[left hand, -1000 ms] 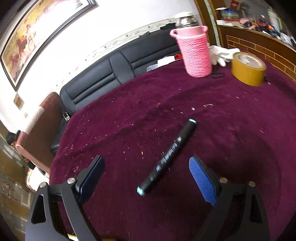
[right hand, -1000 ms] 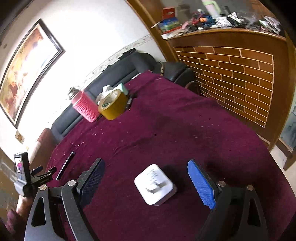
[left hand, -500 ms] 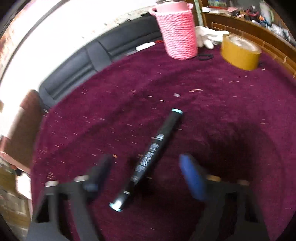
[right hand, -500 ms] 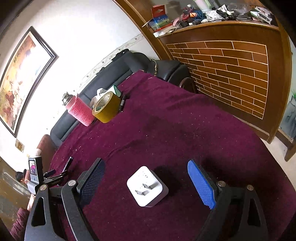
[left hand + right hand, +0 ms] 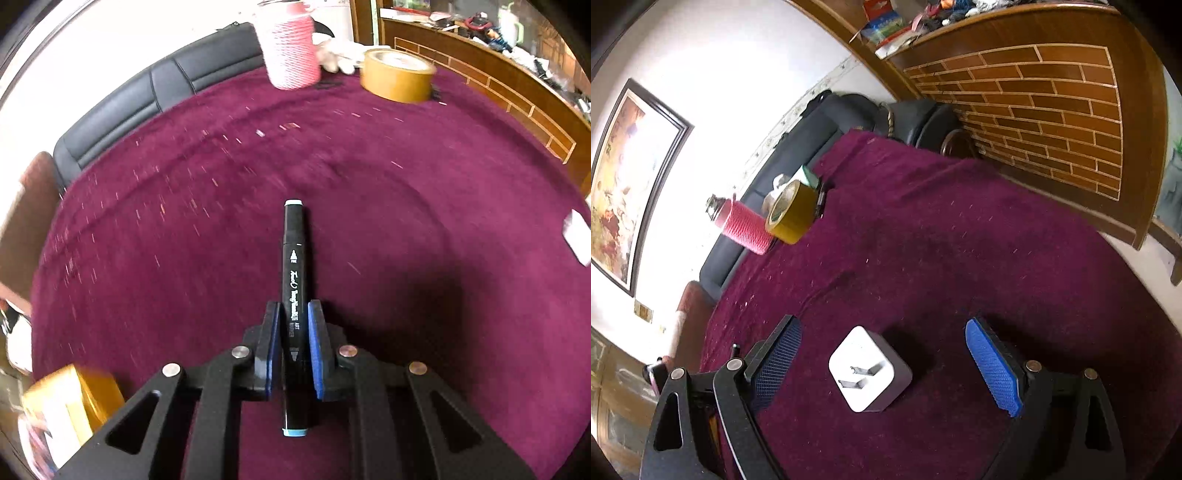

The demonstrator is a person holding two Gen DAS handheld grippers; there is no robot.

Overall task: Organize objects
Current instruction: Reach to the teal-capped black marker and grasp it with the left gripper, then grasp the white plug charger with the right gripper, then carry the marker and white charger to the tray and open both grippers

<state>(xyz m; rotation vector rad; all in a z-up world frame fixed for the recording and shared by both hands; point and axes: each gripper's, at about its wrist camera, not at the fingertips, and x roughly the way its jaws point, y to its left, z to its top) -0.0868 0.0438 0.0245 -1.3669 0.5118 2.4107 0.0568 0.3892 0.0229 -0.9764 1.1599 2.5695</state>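
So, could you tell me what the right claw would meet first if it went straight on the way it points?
Most likely the white charger, which lies prongs-up on the purple cloth between the open fingers of the right claw; depth is hard to judge.

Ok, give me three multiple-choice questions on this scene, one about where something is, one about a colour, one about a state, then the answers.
1. Where is the white charger?
A. inside the pink holder
B. on the purple cloth between the right tongs' pads
C. on the tape roll

2. What colour is the rope-wrapped holder?
A. pink
B. green
C. black

3. What state are the left tongs in?
A. wide open over nothing
B. holding the tape roll
C. shut on the black marker

Answers: 1 B, the charger lies prongs up on the cloth between the open right tongs, untouched. 2 A, its wrapping is pink. 3 C, both blue pads press the marker's barrel.
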